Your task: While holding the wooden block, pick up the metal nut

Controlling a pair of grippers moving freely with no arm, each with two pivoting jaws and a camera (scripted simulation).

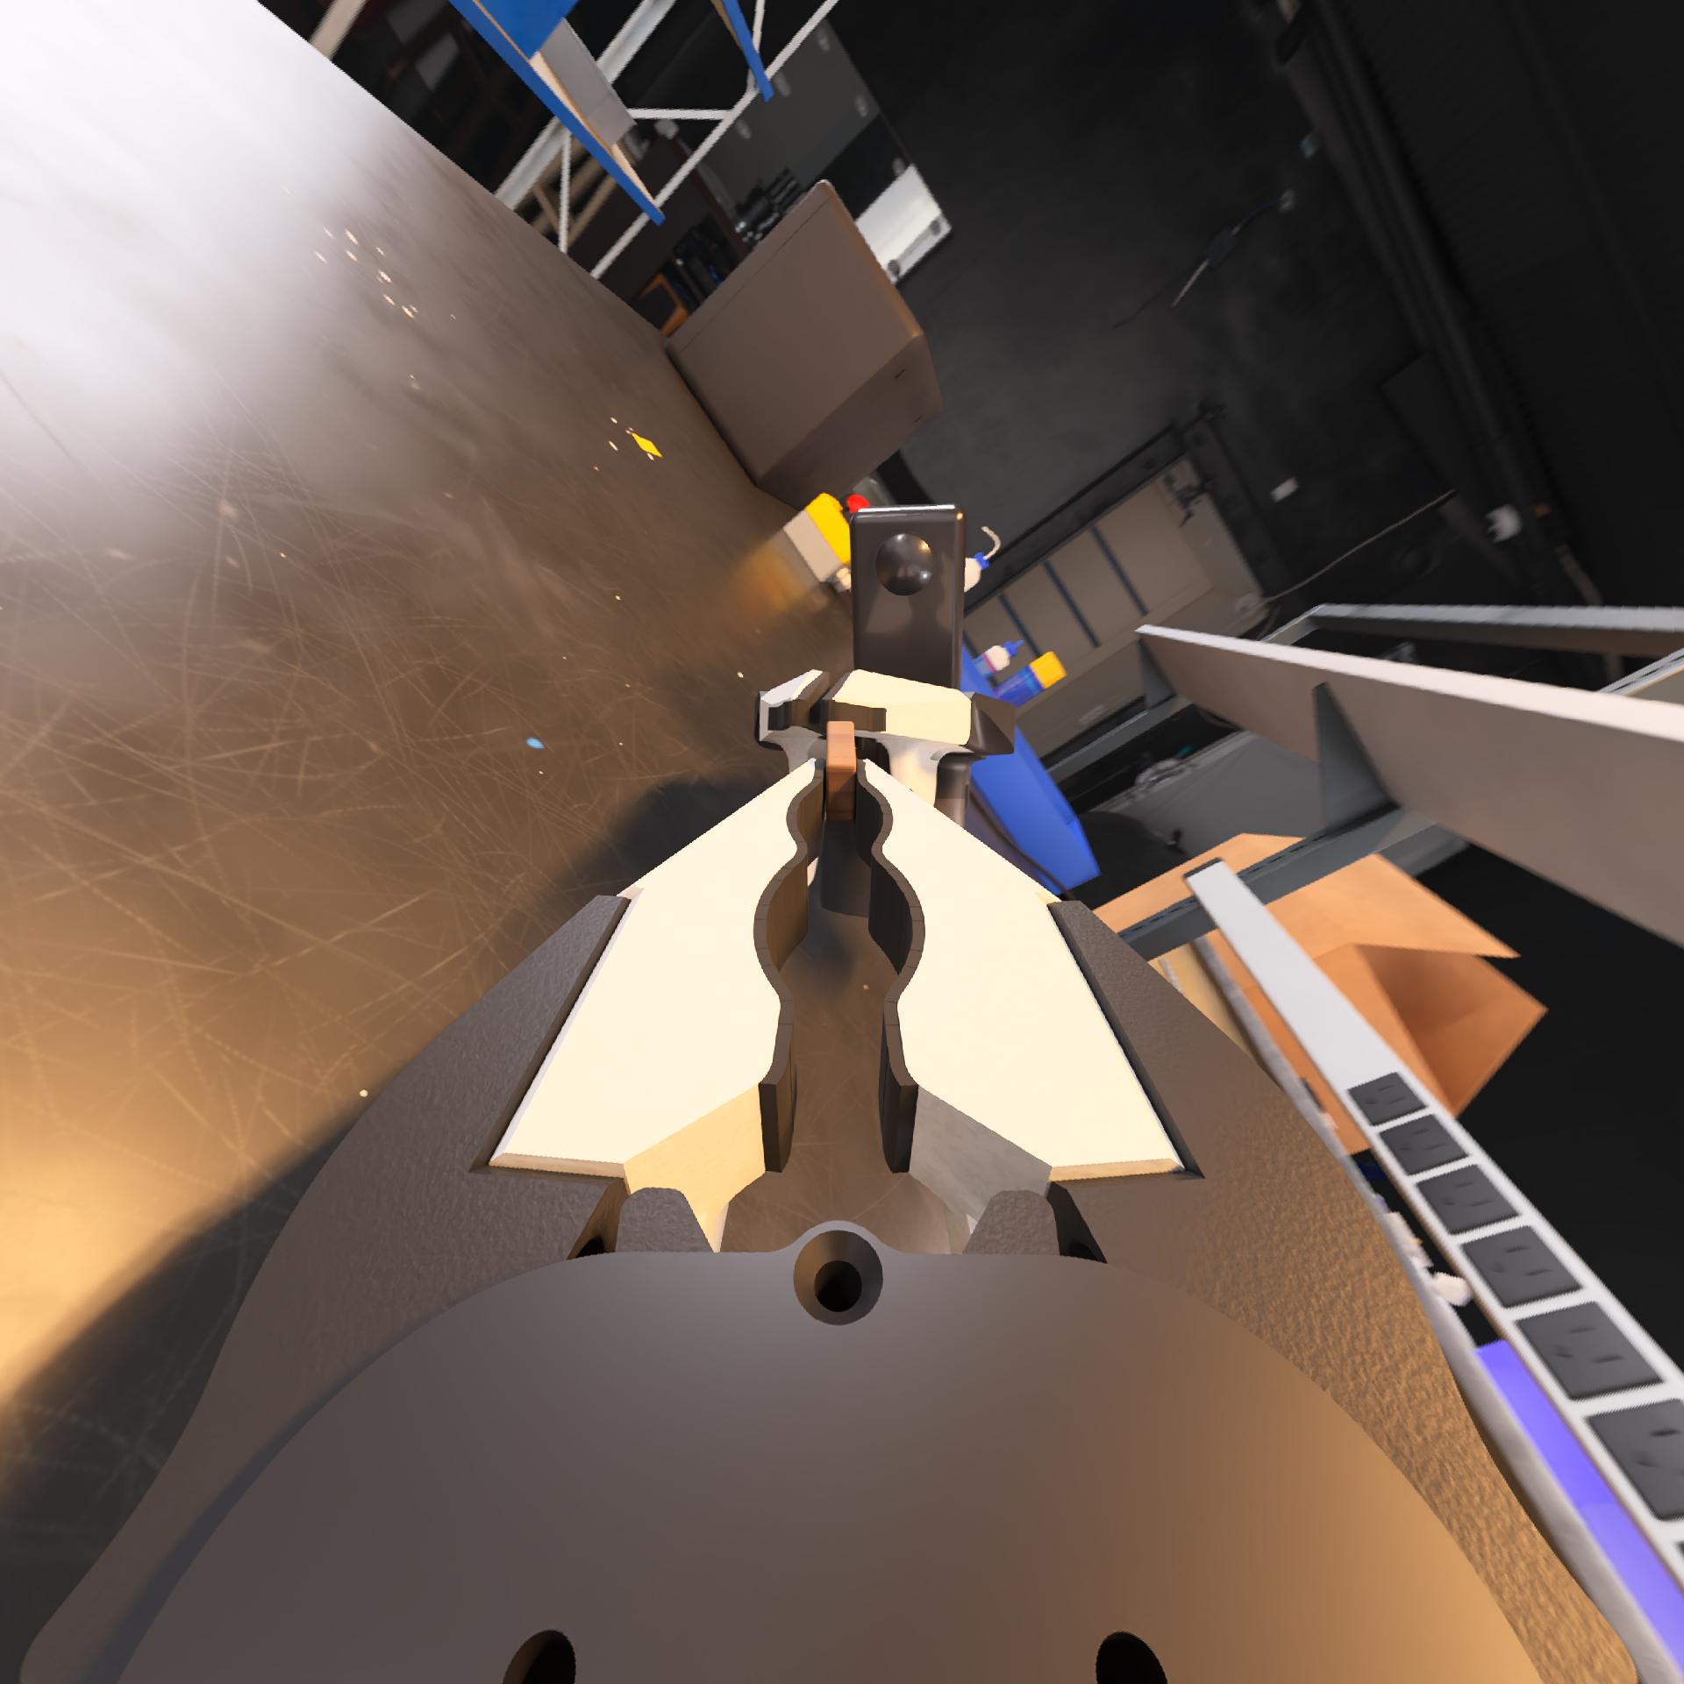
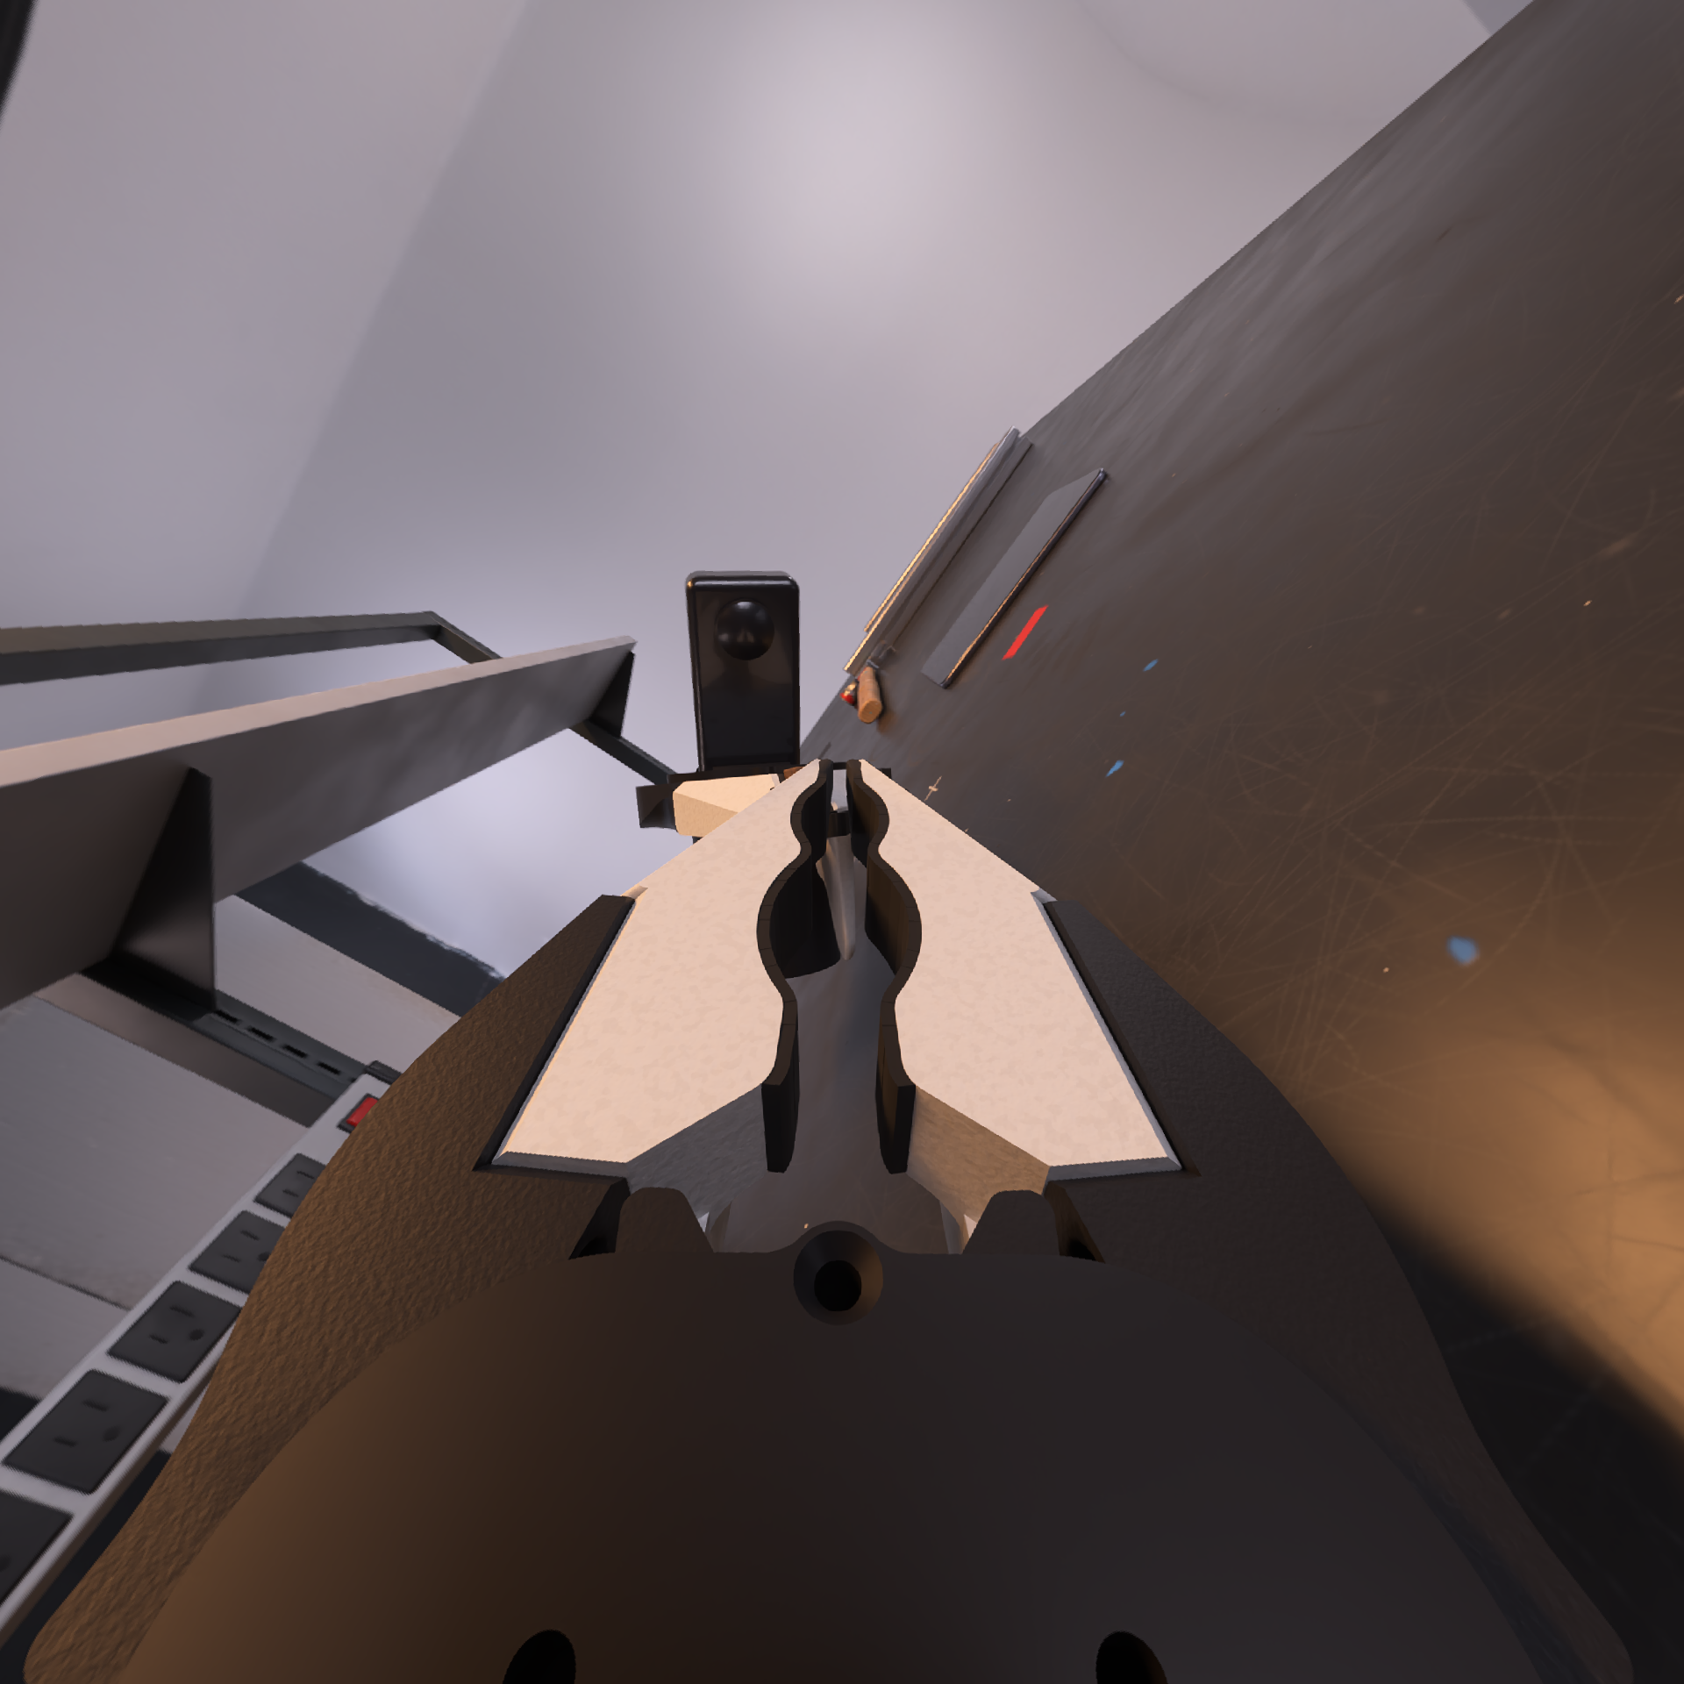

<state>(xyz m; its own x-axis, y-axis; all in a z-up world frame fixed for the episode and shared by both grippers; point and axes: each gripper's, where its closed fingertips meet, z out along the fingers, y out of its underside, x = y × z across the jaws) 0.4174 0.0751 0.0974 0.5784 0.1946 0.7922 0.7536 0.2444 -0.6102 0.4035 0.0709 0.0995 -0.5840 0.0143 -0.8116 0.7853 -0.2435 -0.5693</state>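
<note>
In the left wrist view my left gripper [image 1: 839,775] is shut on a small orange-brown wooden block [image 1: 839,765], which stands upright between the fingertips. My right gripper [image 1: 888,715] faces it tip to tip just beyond, with its dark camera block [image 1: 905,583] above. In the right wrist view my right gripper [image 2: 839,775] is nearly closed on a thin dark piece [image 2: 839,823], which looks like the metal nut. The left gripper [image 2: 729,795] shows just past the tips, with an edge of the wooden block [image 2: 791,773]. Both grippers hang close to the scratched metal table [image 1: 319,729].
A power strip [image 1: 1494,1212] and a grey angled shelf bracket [image 1: 1422,720] run along the right. A cardboard box [image 1: 1422,966], a blue bin [image 1: 1030,802] and a grey box [image 1: 811,364] stand past the table edge. Flat metal bars [image 2: 1011,583] and a wooden-handled tool [image 2: 870,697] lie on the table.
</note>
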